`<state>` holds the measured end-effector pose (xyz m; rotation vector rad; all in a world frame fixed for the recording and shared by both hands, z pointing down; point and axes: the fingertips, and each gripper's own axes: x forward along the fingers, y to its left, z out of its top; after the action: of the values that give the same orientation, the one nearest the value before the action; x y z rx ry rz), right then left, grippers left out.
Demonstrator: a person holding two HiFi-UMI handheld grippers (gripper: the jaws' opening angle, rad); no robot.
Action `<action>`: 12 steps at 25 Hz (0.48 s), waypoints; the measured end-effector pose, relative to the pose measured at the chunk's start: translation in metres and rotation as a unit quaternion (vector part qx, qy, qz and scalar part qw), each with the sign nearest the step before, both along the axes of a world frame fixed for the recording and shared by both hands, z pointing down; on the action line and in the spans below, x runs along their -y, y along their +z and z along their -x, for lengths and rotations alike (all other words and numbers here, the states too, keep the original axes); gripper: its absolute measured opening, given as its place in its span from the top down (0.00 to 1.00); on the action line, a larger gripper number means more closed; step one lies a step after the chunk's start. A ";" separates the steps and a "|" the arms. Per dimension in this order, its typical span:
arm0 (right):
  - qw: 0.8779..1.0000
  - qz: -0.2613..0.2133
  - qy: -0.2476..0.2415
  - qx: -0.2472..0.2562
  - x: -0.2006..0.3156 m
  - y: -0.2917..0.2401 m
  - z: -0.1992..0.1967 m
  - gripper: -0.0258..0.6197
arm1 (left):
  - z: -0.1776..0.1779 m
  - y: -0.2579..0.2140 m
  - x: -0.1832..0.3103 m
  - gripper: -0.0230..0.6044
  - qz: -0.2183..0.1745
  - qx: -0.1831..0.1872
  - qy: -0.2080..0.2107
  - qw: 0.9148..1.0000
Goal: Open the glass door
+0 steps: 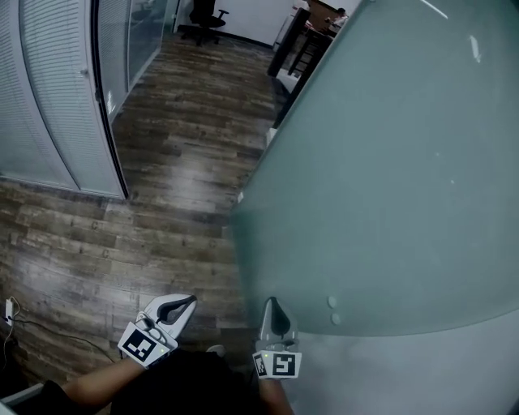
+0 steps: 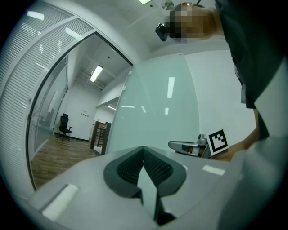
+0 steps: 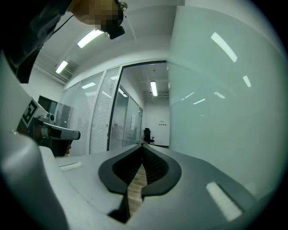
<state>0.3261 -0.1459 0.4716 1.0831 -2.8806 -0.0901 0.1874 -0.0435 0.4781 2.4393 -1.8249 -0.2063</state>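
Note:
The frosted glass door stands swung out over the right of the head view, its free edge running from the top middle down toward the floor. Two small round fittings sit low on the pane. My right gripper is shut and empty, its tip just beside the door's lower left edge; whether it touches the glass I cannot tell. My left gripper is shut too, with nothing in it, a little to the left over the floor. The door fills the right of the right gripper view, beside the shut right gripper.
Dark wood-plank floor runs ahead through the opening. Partitions with slatted blinds and a black frame post line the left. A black office chair and dark furniture stand at the far end. A cable lies lower left.

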 end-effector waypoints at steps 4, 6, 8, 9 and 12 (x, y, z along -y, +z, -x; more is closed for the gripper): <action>0.997 -0.007 -0.077 0.019 -0.012 -0.012 0.072 0.96 | 0.039 -0.002 -0.014 0.96 -0.004 0.015 -0.048 0.999; 0.994 -0.005 -0.109 0.028 -0.019 -0.017 0.107 0.96 | 0.060 -0.005 -0.024 0.96 -0.004 0.019 -0.069 0.997; 0.990 0.000 -0.133 0.038 -0.025 -0.024 0.137 0.96 | 0.086 -0.009 -0.031 0.96 -0.001 0.012 -0.094 0.996; 0.989 0.001 -0.144 0.042 -0.027 -0.027 0.151 0.96 | 0.098 -0.011 -0.033 0.96 -0.002 0.010 -0.106 0.994; 0.984 -0.001 -0.175 0.040 -0.037 -0.032 0.187 0.96 | 0.129 -0.022 -0.041 0.96 -0.021 0.009 -0.136 0.990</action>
<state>0.1390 -0.1091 0.4393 0.5802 -3.1124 -0.0680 0.0588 -0.0029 0.4565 2.2150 -2.1776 -0.2438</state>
